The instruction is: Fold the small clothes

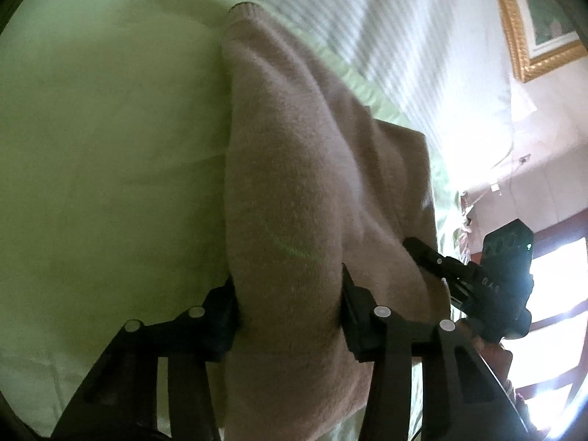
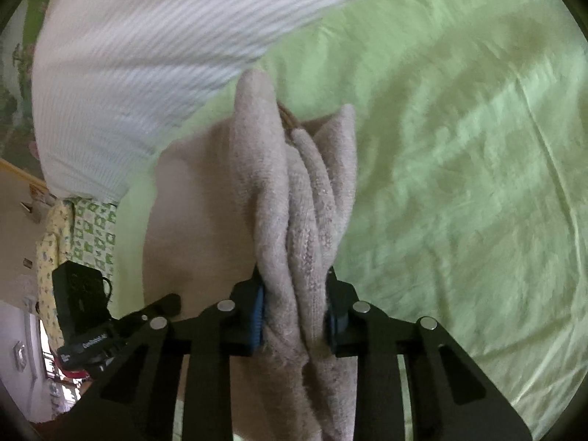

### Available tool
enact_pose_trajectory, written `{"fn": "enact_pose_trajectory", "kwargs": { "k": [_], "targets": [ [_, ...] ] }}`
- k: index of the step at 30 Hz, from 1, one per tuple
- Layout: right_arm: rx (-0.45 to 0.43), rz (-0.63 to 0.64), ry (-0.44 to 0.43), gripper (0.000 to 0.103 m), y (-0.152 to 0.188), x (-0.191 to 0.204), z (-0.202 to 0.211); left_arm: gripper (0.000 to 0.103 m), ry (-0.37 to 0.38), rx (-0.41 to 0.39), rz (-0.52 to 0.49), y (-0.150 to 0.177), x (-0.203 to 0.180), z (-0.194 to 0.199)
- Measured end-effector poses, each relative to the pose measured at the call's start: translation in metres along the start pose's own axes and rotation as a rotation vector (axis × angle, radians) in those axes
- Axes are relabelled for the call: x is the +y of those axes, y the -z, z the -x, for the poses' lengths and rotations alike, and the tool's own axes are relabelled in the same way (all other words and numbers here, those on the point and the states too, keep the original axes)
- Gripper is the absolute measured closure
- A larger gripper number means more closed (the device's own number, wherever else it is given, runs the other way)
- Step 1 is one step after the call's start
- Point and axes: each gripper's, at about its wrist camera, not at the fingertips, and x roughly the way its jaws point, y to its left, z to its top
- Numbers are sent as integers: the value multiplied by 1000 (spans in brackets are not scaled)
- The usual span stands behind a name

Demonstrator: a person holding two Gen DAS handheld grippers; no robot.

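A pale pink knitted garment [image 1: 294, 183] lies on a light green sheet [image 1: 110, 147]. In the left wrist view my left gripper [image 1: 290, 316] is shut on a thick fold of it, both pads pressing into the knit. The right wrist view has my right gripper [image 2: 294, 312] shut on a bunched, ribbed part of the same garment [image 2: 305, 202], which rises in folds between the blue-faced pads [image 2: 258, 316]. The right gripper [image 1: 441, 264] also shows at the right of the left wrist view, against the garment's edge. The left gripper's body [image 2: 92, 316] appears at the lower left of the right wrist view.
A white striped pillow [image 2: 147, 73] lies at the far side of the green sheet [image 2: 459, 183]. A gold picture frame [image 1: 514, 36] hangs on the wall. A bright window [image 1: 551, 312] is at the right. A patterned cloth [image 2: 92, 231] hangs beside the bed.
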Motion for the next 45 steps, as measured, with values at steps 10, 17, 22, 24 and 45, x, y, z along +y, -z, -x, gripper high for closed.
{"fn": "enact_pose_trajectory", "kwargs": {
  "k": [10, 17, 22, 24, 45],
  "targets": [
    [-15, 65, -125, 77, 36, 66, 8, 58, -10, -137, -16, 18, 14, 98],
    [16, 142, -237, 77, 64, 136, -18, 58, -62, -224, 8, 42, 52, 178],
    [76, 180, -257, 77, 84, 164, -46, 58, -93, -236, 46, 64, 88, 204],
    [109, 187, -255, 77, 93, 170, -59, 58, -110, -234, 48, 75, 101, 207],
    [170, 181, -107, 61, 122, 160, -93, 44, -93, -155, 157, 102, 170, 178]
  ]
}}
